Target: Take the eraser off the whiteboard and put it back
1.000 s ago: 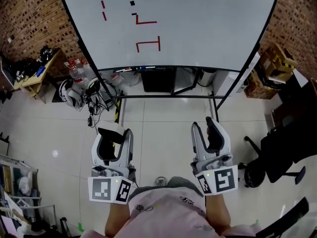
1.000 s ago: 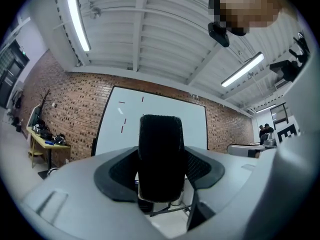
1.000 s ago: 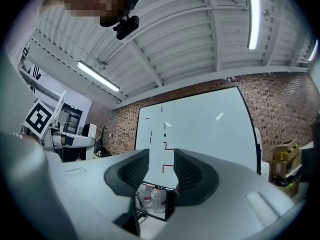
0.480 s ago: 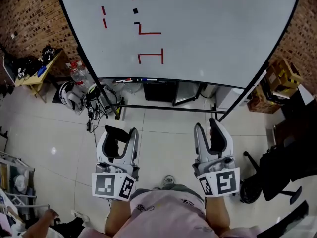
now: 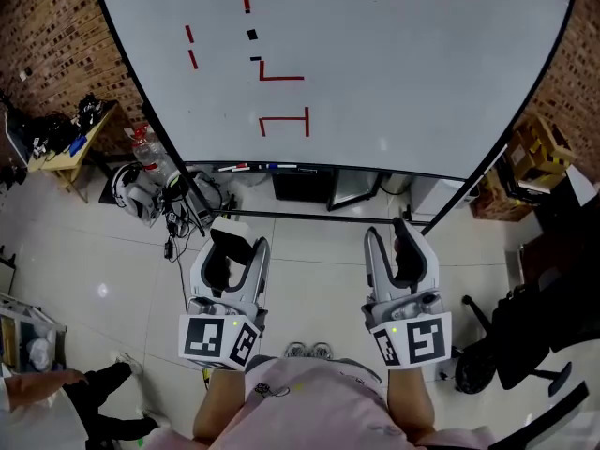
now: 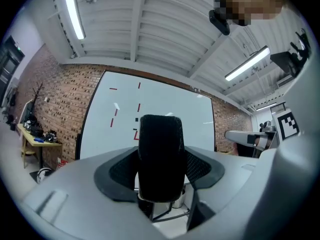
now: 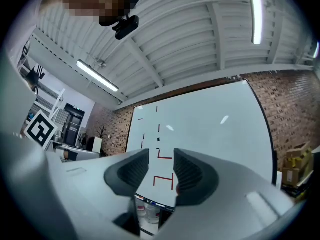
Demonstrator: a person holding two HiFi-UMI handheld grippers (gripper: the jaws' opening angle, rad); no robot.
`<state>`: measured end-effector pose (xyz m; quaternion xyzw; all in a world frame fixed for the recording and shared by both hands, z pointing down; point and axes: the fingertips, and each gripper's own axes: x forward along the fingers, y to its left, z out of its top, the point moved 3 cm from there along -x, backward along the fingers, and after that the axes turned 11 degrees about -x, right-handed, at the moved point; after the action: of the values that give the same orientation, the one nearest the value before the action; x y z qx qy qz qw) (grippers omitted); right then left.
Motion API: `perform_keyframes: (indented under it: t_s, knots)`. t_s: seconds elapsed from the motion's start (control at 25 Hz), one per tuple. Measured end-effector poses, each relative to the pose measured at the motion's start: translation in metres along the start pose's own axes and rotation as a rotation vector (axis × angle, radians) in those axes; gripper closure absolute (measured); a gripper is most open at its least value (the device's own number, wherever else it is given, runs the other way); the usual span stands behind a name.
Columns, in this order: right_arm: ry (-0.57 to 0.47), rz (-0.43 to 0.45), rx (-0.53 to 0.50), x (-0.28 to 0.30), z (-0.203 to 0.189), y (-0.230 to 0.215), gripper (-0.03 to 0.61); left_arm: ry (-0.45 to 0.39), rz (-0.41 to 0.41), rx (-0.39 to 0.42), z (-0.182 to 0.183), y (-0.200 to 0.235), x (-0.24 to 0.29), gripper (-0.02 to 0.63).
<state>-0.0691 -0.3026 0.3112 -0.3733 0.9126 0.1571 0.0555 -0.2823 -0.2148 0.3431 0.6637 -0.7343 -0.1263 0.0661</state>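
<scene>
Seemingly light and felt-soft, the eraser (image 6: 161, 151) sits pinched by its sides in the left gripper (image 5: 231, 257); the right gripper (image 7: 161, 172) is barely parted, empty.

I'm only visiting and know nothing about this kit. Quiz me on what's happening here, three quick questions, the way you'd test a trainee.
1. True or false: the right gripper has something clamped between its jaws.
2. What is the left gripper shut on?
A. a red marker
B. the black eraser
C. a water bottle
3. Fill in the blank: the lines drawn on the whiteboard are ___ in colour.

Key
1. False. Its jaws stand apart with nothing between them, and the board shows through the gap.
2. B
3. red
</scene>
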Motion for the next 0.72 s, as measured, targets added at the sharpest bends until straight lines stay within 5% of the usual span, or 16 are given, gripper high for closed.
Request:
perform_keyframes:
  t_s: [0.36,0.72]
  knots:
    - [0.048,-0.045,-0.003,0.019,-0.024,-0.003,0.433,-0.014,-0.036,0.022,0.001,0.034,0.081,0.342]
    - [0.085,-0.014,0.029,0.033,-0.041,0.009,0.433,-0.041,0.007,0.104,0.025,0.077,0.243,0.342]
